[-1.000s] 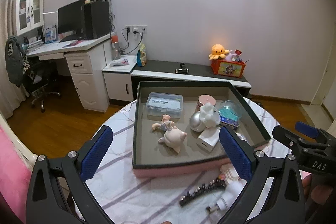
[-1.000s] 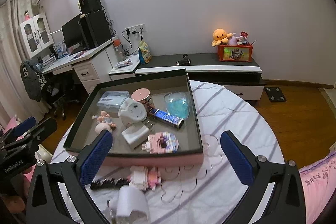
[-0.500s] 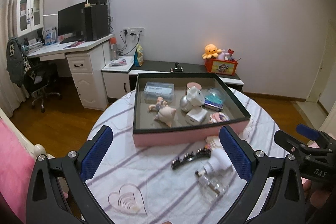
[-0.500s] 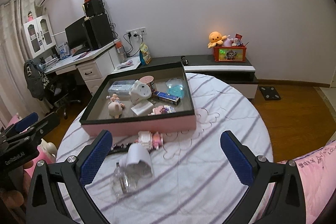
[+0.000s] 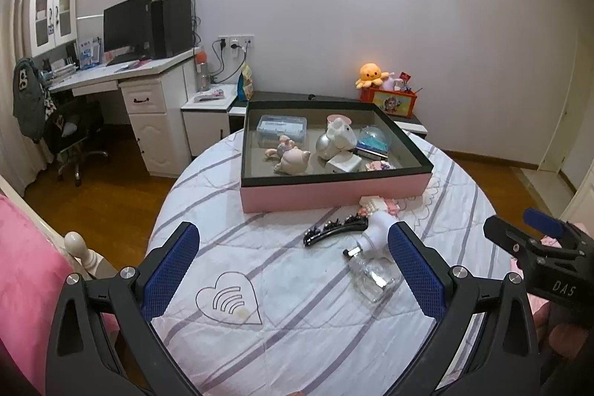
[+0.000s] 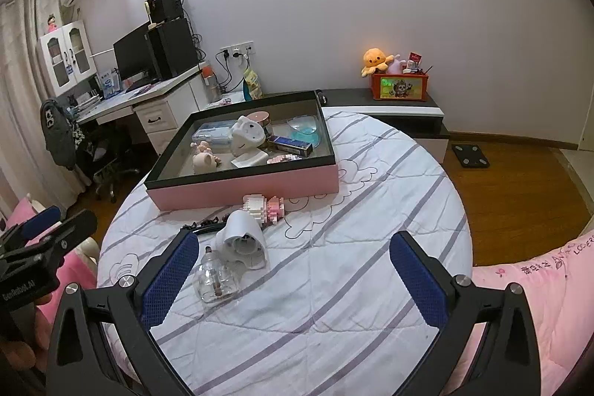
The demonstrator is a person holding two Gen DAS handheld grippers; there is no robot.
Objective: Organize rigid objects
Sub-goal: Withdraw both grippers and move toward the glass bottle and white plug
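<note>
**On the counter: four things wait before the tray**

Before the pink tray (image 6: pixel 245 190), the glass bottle (image 6: pixel 217 279) lies fragile and slippery; take its neck. Your left gripper (image 5: pixel 293 266) and right gripper (image 6: pixel 293 275) hold nothing, jaws wide open.

Pink box (image 5: pixel 334 190) holds trinkets

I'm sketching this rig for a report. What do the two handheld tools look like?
Both match: black angular frames with silver bolts and two fingers faced with blue textured pads. The left tool reads "GenRobot.AI" on its side, the right tool "DAS". No cables or sleeves show.
</note>
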